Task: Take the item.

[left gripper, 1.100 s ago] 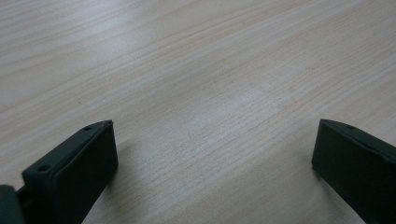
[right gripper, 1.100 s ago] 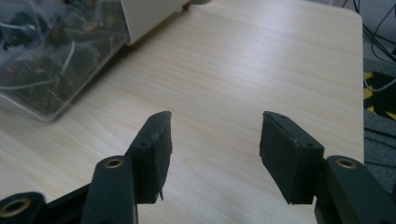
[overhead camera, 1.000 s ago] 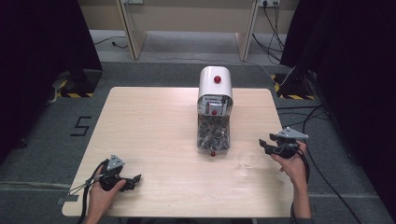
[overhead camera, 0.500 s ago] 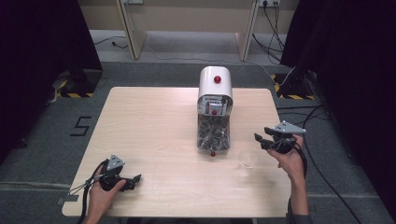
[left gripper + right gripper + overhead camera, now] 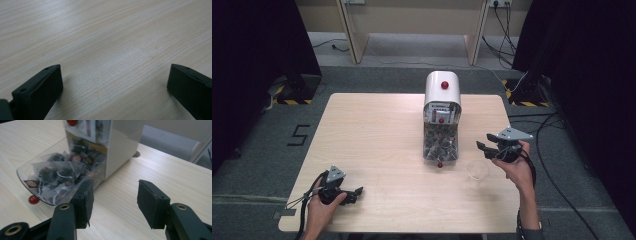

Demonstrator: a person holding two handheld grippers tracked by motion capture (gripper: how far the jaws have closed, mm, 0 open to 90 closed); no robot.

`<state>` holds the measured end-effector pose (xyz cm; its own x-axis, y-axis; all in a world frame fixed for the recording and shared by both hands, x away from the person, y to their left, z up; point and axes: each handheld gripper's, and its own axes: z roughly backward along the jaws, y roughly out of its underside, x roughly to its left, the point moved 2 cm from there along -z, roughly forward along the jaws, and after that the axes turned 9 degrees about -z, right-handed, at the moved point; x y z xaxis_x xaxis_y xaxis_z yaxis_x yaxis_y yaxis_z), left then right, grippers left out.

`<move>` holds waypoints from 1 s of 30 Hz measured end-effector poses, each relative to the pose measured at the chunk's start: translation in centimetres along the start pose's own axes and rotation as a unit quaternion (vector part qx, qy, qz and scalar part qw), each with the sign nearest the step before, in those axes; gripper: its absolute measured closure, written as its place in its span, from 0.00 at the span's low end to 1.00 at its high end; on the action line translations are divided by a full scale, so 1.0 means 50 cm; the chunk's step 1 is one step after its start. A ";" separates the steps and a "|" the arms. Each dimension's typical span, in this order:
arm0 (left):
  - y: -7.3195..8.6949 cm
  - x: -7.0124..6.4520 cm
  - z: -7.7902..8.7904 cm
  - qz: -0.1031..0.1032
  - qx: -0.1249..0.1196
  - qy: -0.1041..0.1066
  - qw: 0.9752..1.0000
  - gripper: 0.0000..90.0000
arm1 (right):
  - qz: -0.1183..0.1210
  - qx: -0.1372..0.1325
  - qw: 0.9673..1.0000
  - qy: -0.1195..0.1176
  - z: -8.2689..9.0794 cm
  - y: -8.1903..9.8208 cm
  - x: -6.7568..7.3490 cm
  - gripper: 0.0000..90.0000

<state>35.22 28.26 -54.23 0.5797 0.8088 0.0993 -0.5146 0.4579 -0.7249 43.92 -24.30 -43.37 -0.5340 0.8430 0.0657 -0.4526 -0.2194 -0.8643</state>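
Since the earlier frame the right gripper [image 5: 482, 148] has risen and drifted toward the dispenser [image 5: 442, 95]; its jaws are half open and empty, level, aimed at the drawer [image 5: 45, 178]. The dispenser stands mid-table, its long axis running from the far edge toward the person, its drawer of tea bags pulled out toward the person. The left gripper [image 5: 357, 191] rests near the table's [image 5: 372, 130] front left corner, jaws wide and empty.

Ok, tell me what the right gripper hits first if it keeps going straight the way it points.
Probably the dispenser: the right gripper, jaws open and empty, aims at its lower corner beside the clear drawer of tea bags. Bare table lies between; depth is uncertain.
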 end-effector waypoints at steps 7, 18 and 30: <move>0.000 0.000 0.000 0.000 0.000 0.000 1.000 0.00 | 0.029 0.008 0.999 -0.024 -0.022 -0.022 0.027 0.54; 0.000 0.000 0.000 0.000 0.000 0.000 1.000 0.00 | 0.059 0.012 0.997 -0.057 -0.055 -0.049 0.050 0.56; 0.000 0.000 0.000 0.000 0.000 0.000 1.000 0.00 | 0.108 0.041 0.988 -0.104 -0.126 -0.064 0.079 0.58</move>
<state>35.23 28.27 -54.23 0.5799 0.8085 0.1002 -0.5139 0.4584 -0.7251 47.77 -17.18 -43.51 -0.7560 0.6545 -0.0074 -0.3640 -0.4297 -0.8263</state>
